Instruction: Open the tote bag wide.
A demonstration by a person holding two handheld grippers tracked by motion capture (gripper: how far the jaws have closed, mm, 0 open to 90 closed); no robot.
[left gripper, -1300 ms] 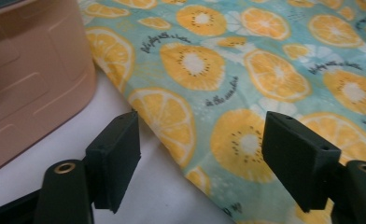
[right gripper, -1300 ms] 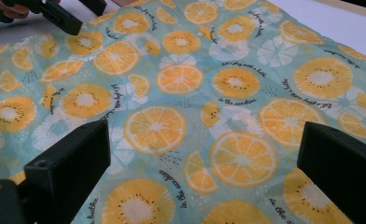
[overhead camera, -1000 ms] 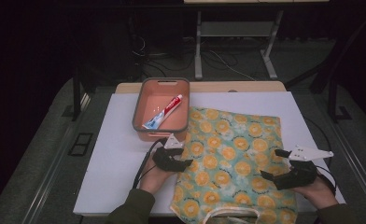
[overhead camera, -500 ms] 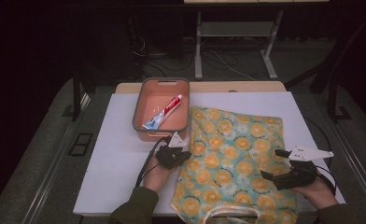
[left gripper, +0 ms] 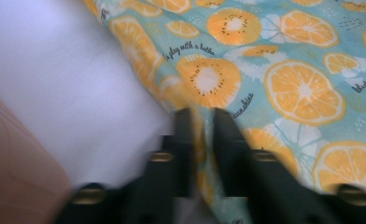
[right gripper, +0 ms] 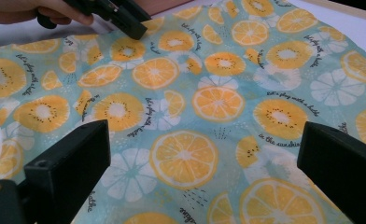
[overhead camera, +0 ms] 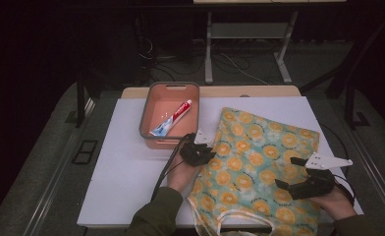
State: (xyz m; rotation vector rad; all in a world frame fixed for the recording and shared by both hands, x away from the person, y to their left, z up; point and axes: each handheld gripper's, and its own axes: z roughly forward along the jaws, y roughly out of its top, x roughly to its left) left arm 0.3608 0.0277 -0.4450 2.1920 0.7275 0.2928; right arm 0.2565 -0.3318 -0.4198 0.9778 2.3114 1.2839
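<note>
An orange bin (overhead camera: 169, 116) with a grey rim is sitting at the far left of a white board (overhead camera: 126, 162); a red and white toothpaste tube (overhead camera: 173, 116) is lying inside it on a slant, its flat blue-and-white end resting toward the near wall; the board is covering a wooden tabletop (overhead camera: 220, 91), whose far edge is showing beyond it; behind, on the dark floor, a metal frame (overhead camera: 249, 44) is standing among loose cables (overhead camera: 230, 61).
</note>
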